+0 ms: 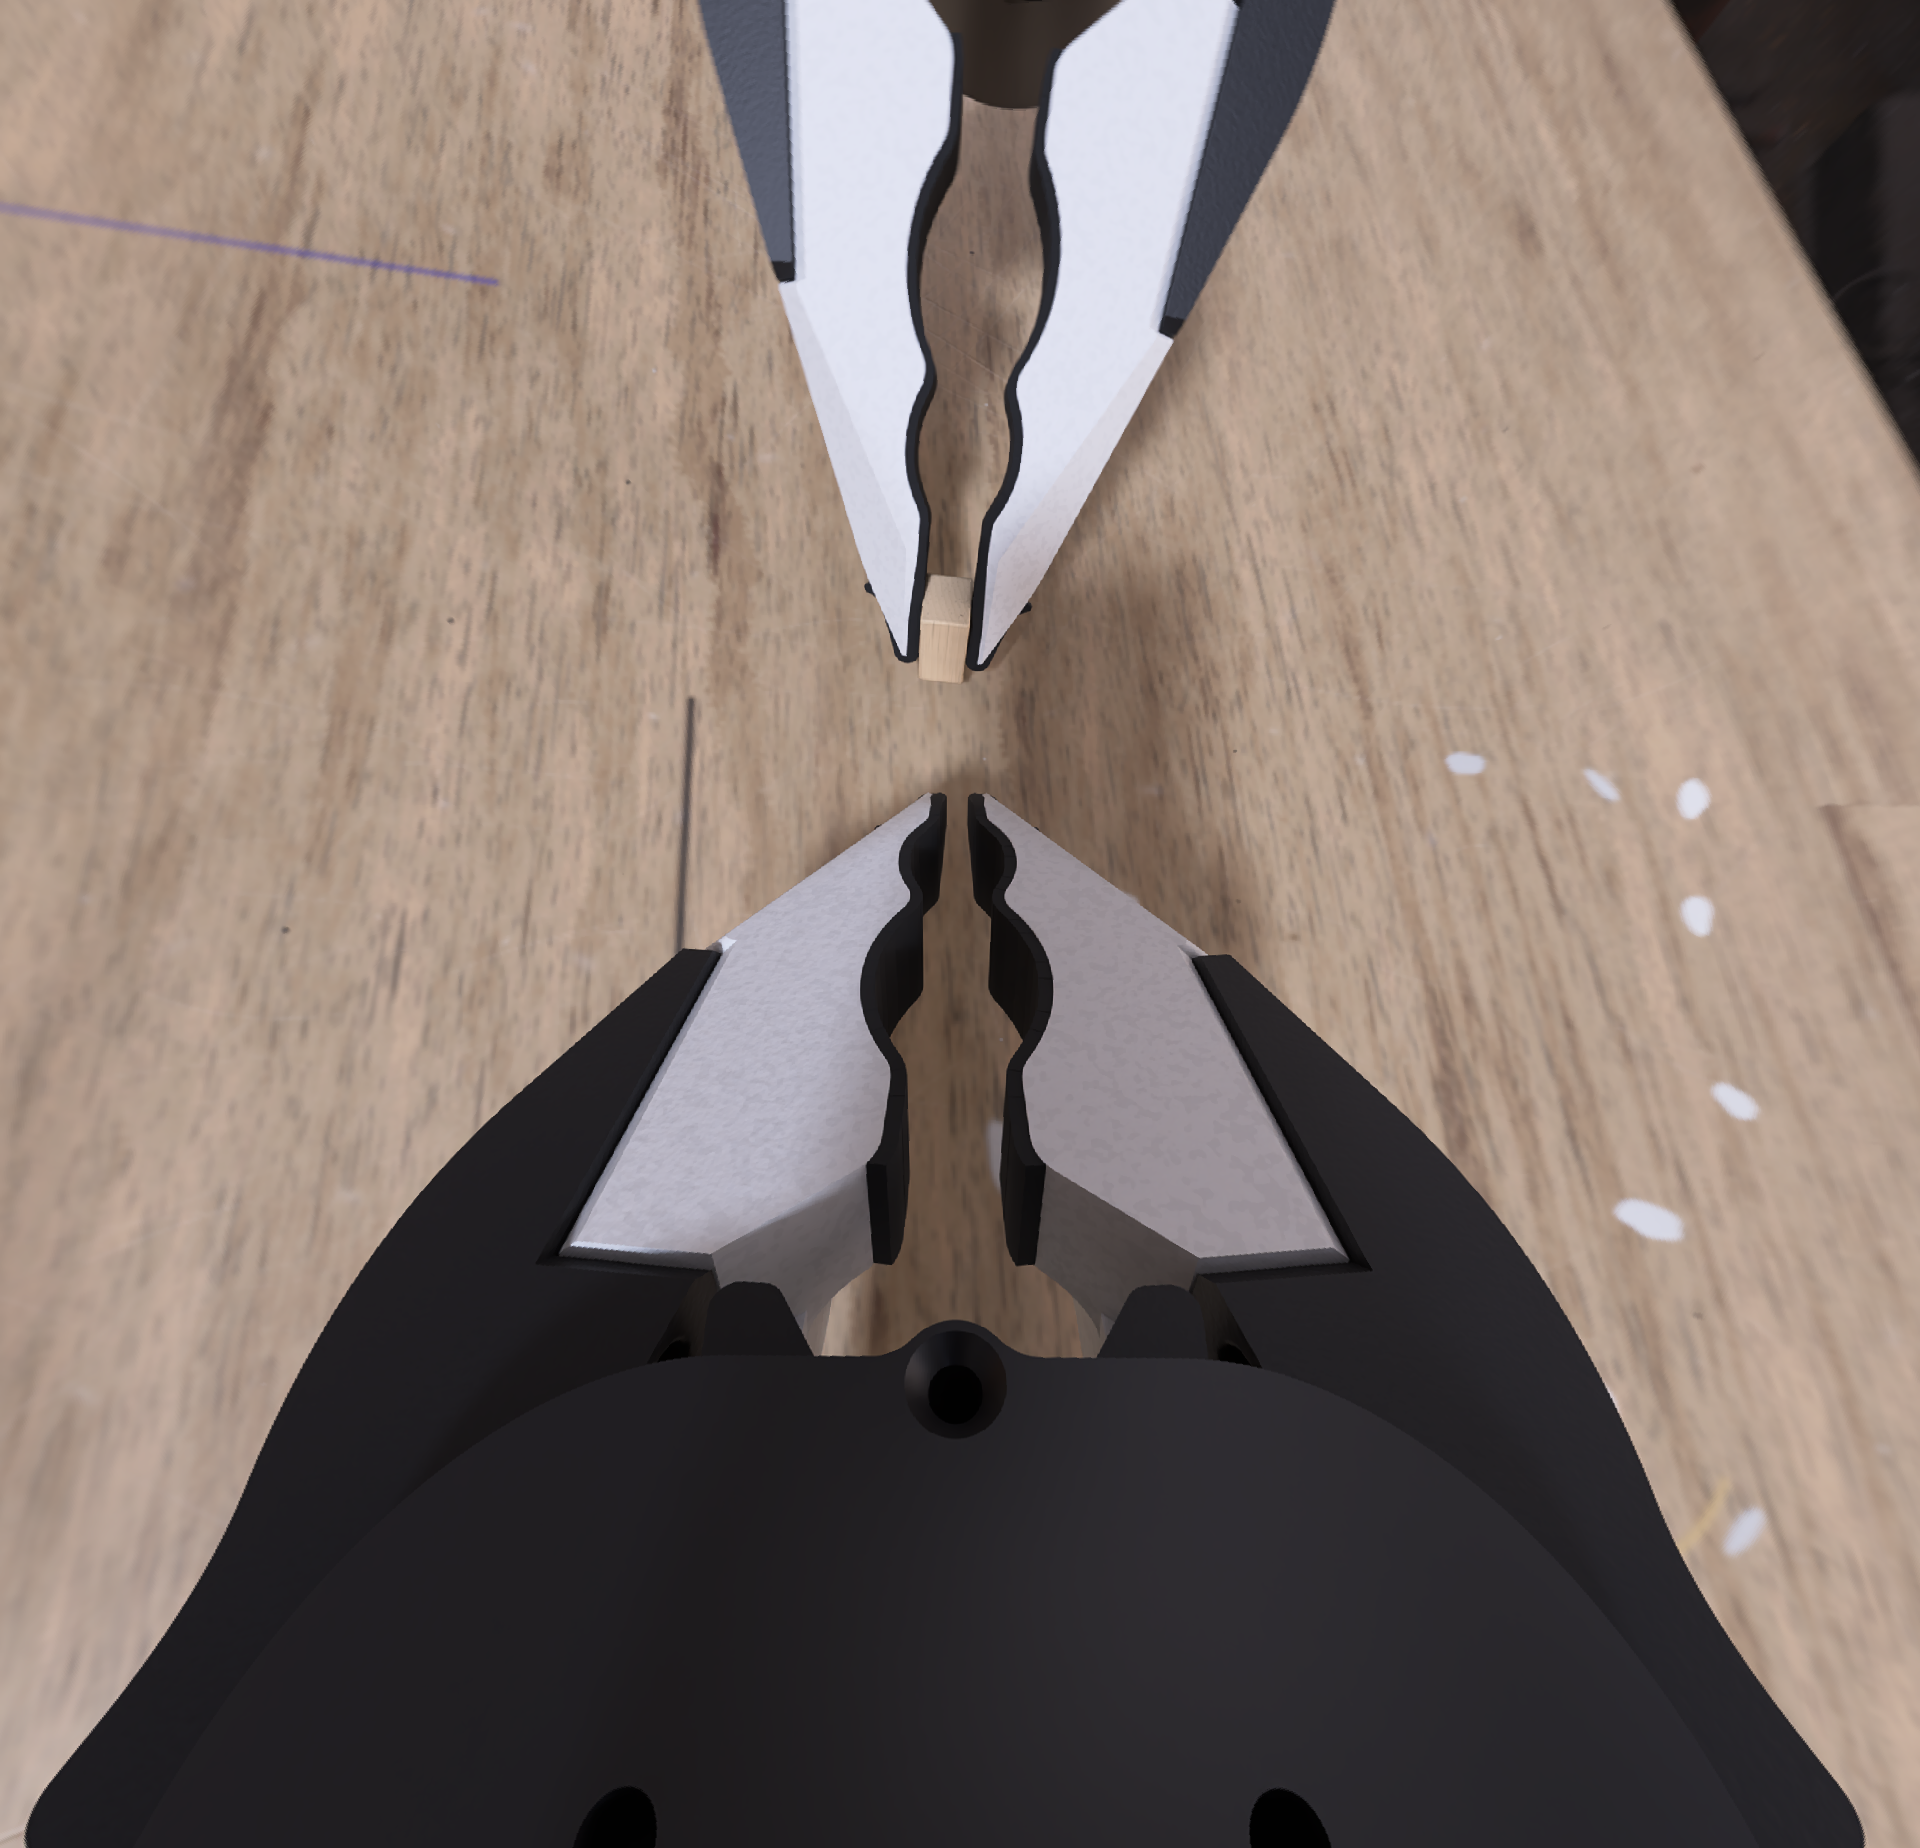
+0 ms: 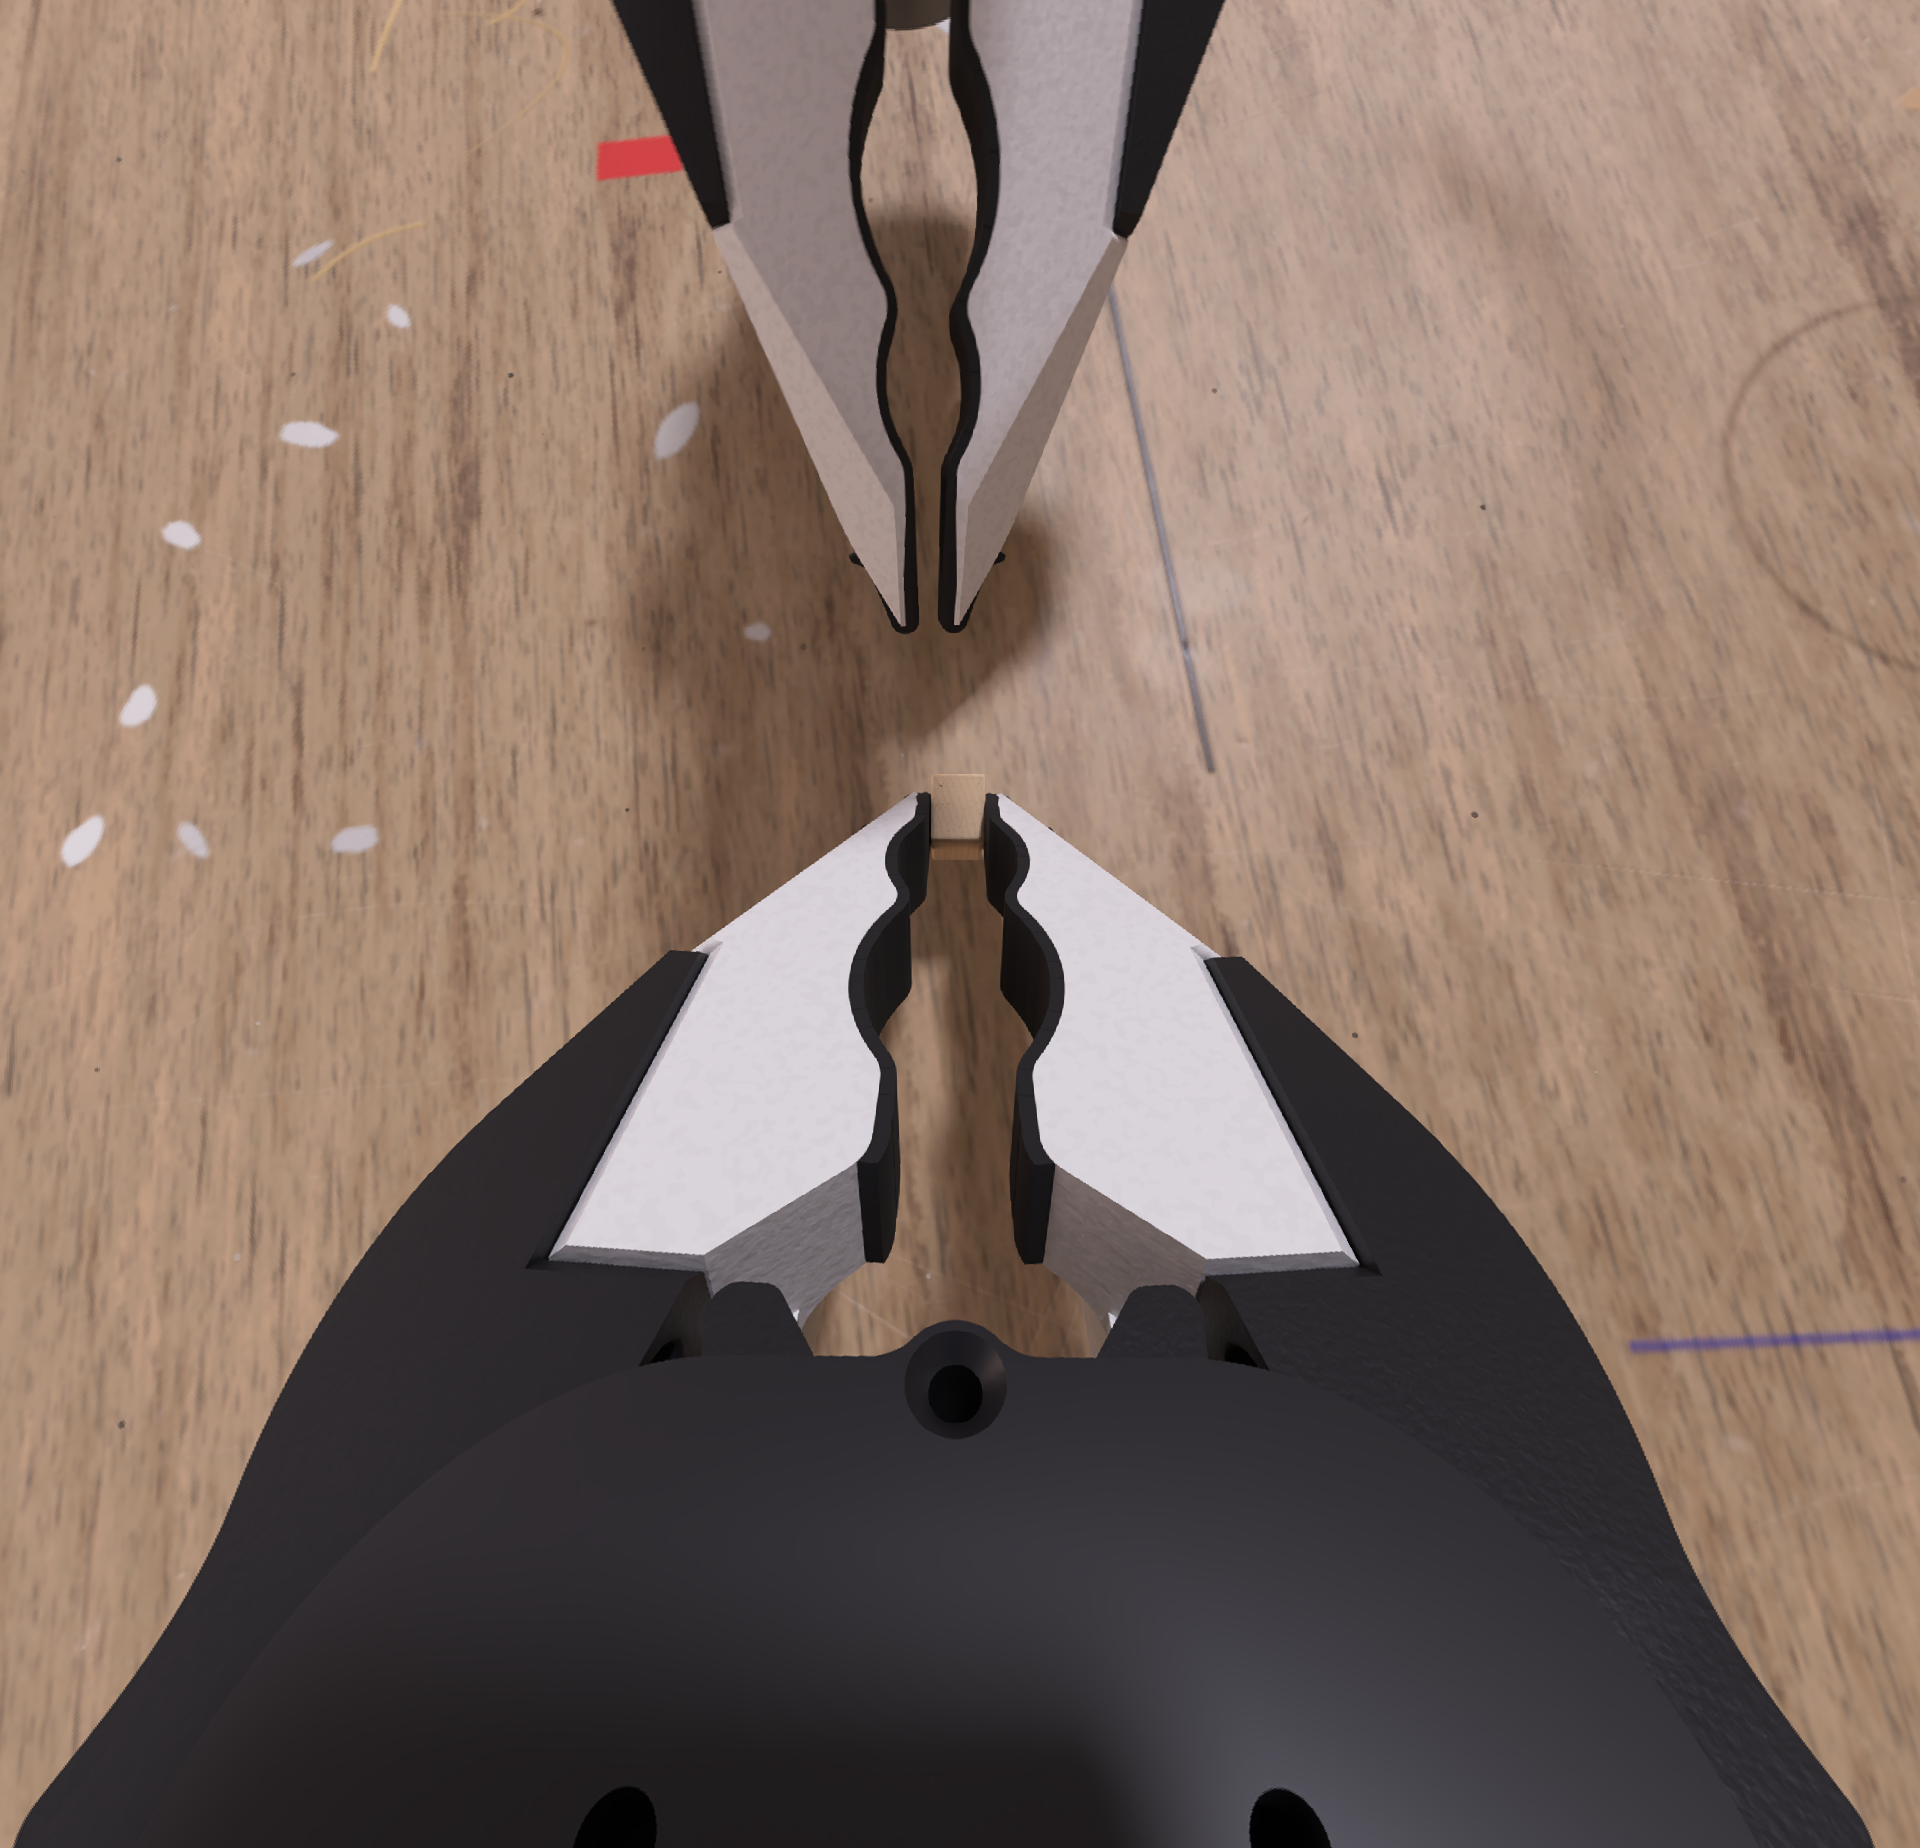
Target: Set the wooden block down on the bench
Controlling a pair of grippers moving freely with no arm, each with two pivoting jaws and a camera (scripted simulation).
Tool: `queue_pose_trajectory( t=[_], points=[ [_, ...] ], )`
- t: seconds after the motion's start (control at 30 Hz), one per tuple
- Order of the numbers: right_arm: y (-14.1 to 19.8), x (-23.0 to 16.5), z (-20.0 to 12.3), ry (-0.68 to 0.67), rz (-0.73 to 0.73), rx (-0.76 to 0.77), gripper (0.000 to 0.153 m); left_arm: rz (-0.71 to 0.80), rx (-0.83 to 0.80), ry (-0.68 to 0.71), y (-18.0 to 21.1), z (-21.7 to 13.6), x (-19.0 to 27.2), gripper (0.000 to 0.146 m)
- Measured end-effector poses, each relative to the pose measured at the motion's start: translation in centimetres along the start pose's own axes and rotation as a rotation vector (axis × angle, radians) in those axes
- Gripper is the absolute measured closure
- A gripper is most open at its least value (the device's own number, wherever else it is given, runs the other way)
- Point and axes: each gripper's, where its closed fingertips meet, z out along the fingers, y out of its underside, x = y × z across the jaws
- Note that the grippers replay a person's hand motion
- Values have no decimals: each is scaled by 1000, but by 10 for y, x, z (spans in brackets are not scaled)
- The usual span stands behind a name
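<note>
We see two hand-held grippers facing tip to tip over the bench (image 1: 312, 655).
The right hand-held gripper (image 2: 957, 822) clamps the wooden block (image 2: 957, 806); the left hand-held gripper (image 1: 957, 811) is nearly closed, empty.

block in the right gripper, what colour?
Pale tan, light wood. The wooden block shows best in the left wrist view.

Bench (image 1: 364, 572): brown wood, streaked grain, matt; flecked with white paint spots (image 2: 309, 434).
Wooden block (image 2: 957, 806): pale, smooth, unvarnished wood.
Left gripper (image 1: 957, 806): matt black plastic body; white, finely grained finger faces edged with black pads.
Right gripper (image 2: 957, 822): same finish; faint sheen on black housing.
</note>
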Motion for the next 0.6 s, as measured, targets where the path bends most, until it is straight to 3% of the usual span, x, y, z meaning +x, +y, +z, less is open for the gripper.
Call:
queue_pose_trajectory(
  t=[0.6],
  points=[
    [-1,1,4,20,-14,-38,143,88,-54,-64,-2,2,-2,142]
  ],
)
